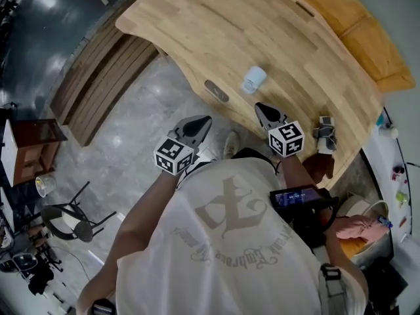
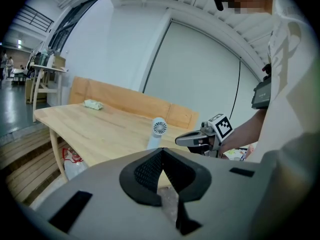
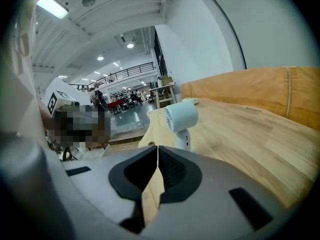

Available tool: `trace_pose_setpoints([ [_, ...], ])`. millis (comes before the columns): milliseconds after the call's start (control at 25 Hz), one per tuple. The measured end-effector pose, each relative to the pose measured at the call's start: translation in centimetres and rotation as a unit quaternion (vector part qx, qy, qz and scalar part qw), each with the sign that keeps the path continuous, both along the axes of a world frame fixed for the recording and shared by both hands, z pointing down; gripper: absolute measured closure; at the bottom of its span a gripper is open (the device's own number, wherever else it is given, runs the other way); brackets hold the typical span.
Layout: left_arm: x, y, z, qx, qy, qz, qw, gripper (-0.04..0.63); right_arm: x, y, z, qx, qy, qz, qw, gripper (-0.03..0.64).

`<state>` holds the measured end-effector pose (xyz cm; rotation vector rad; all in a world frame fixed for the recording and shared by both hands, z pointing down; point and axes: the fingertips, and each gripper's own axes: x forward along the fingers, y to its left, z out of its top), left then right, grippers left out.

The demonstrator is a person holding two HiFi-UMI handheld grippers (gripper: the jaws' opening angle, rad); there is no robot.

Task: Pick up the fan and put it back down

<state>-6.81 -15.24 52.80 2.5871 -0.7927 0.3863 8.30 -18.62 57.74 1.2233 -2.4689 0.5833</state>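
Approach stage: right gripper point(image 1: 261, 109) was shut, left gripper point(image 1: 205, 122) seemingly shut too, both empty, short of fan point(image 1: 254, 79); next needed jaws opened round it

The small white fan point(image 1: 254, 79) stands upright on its base on the wooden table point(image 1: 262, 25), near the table's front edge.

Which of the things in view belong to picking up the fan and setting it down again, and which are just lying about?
For the job: fan; table it stands on; left gripper and right gripper, both shut and empty.

Lying about: pale green bundle at the table's far end; small grey object near the table's edge; black chair on the floor.
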Motion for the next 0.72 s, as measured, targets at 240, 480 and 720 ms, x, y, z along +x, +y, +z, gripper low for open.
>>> trace_pose_setpoints([
  [240,-0.1,-0.6,0.7,-0.011,-0.01,-0.011,0.9998,0.586,1.0,-2.0,1.2,-0.004,0.005,0.004,1.0,0.6],
  [480,0.1,-1.4,1.4,-0.019,-0.016,-0.02,0.9995,0.586,1.4,-3.6,3.0,-0.013,0.007,0.001,1.0,0.6],
  [720,-0.3,-1.7,1.9,-0.025,-0.019,-0.032,0.999,0.586,1.3,-4.7,4.6,-0.026,0.023,-0.016,0.999,0.536],
])
